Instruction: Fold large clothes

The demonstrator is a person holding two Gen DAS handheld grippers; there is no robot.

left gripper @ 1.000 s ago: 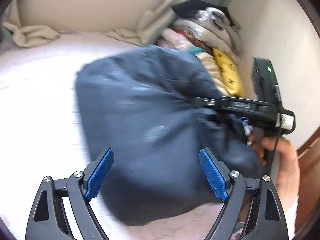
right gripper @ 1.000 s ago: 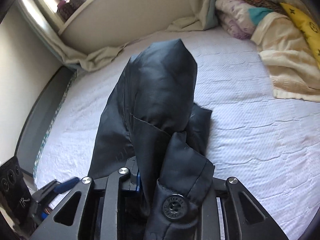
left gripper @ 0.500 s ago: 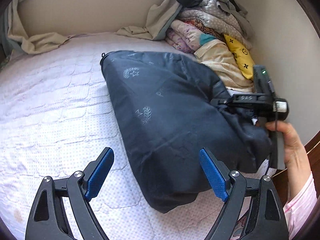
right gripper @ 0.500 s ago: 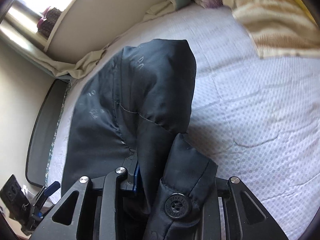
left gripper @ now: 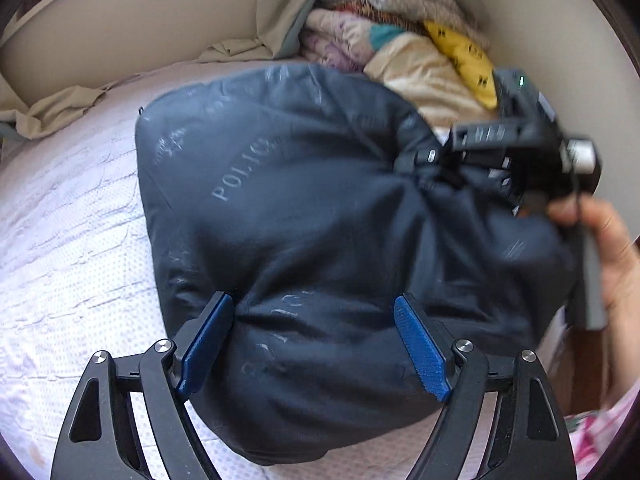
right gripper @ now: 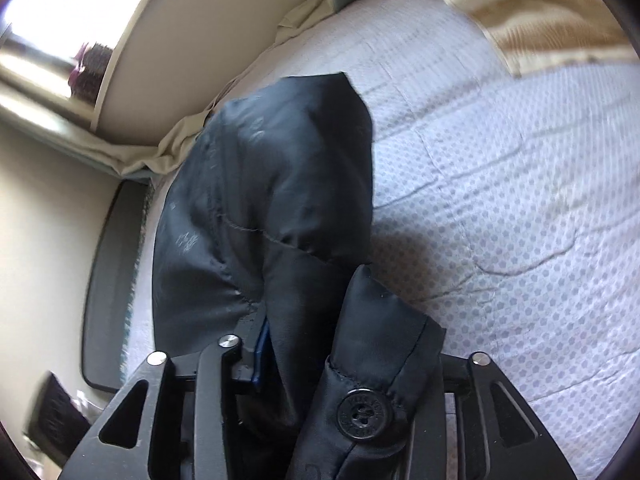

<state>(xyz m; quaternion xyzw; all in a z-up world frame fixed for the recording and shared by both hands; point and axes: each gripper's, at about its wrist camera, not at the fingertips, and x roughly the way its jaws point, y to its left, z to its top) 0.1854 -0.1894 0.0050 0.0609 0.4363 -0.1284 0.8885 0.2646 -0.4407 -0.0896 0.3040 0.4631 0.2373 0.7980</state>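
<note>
Jacket (left gripper: 312, 216) bulges between spread left fingers (left gripper: 208, 340), right fingers (right gripper: 260, 356) clamping it.

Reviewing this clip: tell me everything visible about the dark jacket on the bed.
The dark jacket is navy, of smooth, slightly shiny padded fabric with faint pale printed lettering and emblems. It lies bunched on the white quilted bedspread, near a pile of folded clothes. One end is gathered and clamped in the right gripper, where a cuff with a black button shows. The open left gripper straddles its near bulge, blue pads on either side.
</note>
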